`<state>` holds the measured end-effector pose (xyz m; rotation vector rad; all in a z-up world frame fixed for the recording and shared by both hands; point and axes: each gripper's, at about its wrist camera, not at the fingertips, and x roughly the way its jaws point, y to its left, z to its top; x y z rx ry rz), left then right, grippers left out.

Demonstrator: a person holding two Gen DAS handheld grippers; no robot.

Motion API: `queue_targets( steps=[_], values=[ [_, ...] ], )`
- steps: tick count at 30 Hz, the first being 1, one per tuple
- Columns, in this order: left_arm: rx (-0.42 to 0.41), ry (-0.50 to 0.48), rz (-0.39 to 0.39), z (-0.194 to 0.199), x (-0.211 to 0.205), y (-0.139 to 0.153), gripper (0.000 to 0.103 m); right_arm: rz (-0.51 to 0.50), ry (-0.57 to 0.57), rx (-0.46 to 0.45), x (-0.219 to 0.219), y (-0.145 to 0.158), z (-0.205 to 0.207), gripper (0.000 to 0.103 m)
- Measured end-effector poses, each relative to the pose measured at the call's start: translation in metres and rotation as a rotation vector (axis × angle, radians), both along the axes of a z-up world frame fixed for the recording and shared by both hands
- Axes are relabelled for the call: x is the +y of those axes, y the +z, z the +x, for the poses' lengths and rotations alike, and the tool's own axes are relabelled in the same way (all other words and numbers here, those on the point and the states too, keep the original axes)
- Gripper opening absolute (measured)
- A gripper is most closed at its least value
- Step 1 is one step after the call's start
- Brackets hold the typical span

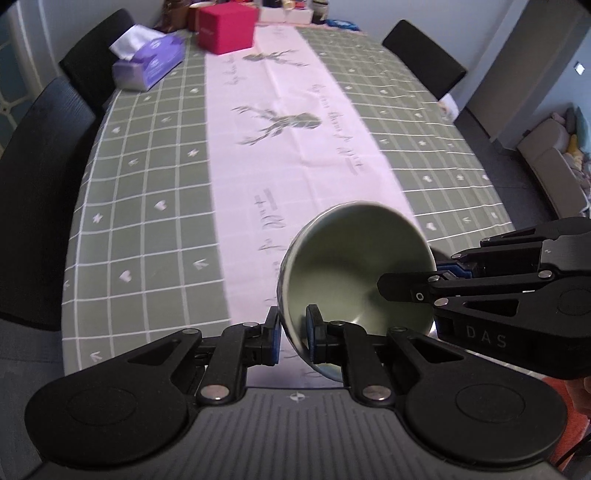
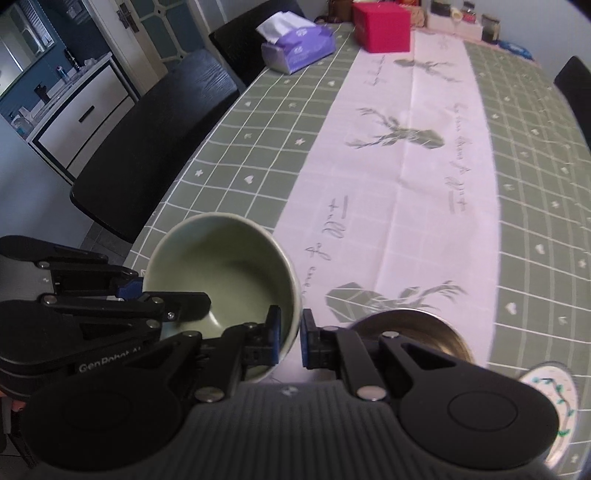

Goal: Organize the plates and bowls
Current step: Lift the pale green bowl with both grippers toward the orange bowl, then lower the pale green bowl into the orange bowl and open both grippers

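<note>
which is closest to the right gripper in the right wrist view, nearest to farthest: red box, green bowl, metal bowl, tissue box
From the right gripper:
1. green bowl, its rim clamped in the jaws, just left
2. metal bowl, on the table just right
3. tissue box, far end, left side
4. red box, far end, slightly beyond the tissues

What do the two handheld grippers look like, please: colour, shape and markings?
Both the left gripper and the right gripper are matte black, with jointed linkage arms, silver pivot pins, round discs, ribbed grey bases and blue pads. White lettering marks their sides. No cables or sleeves show.
</note>
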<state>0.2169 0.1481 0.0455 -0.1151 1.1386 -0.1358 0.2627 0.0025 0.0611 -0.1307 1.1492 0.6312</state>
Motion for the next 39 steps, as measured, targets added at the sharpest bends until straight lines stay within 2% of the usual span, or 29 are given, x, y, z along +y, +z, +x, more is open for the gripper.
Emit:
queue_targets(
  steps=[6, 14, 22, 32, 39],
  values=[
    [-0.001, -0.078, -0.012, 0.003, -0.048, 0.003, 0.015, -0.036, -0.037, -0.033, -0.048, 0.013, -0.009, 0.008],
    [0.097, -0.14, -0.034, 0.01, -0.081, -0.023, 0.016, -0.074, -0.067, 0.024, -0.085, -0.012, -0.01, 0.008],
    [0.177, -0.156, -0.036, 0.019, -0.083, -0.046, 0.015, -0.076, -0.062, 0.077, -0.091, -0.038, -0.005, 0.008],
    [0.183, -0.21, 0.023, 0.026, -0.094, -0.057, 0.016, -0.081, -0.068, 0.121, -0.093, -0.057, 0.004, 0.008],
    [0.183, -0.232, 0.035, 0.031, -0.093, -0.06, 0.017, -0.089, -0.074, 0.135, -0.09, -0.065, 0.013, 0.008]
  ],
)
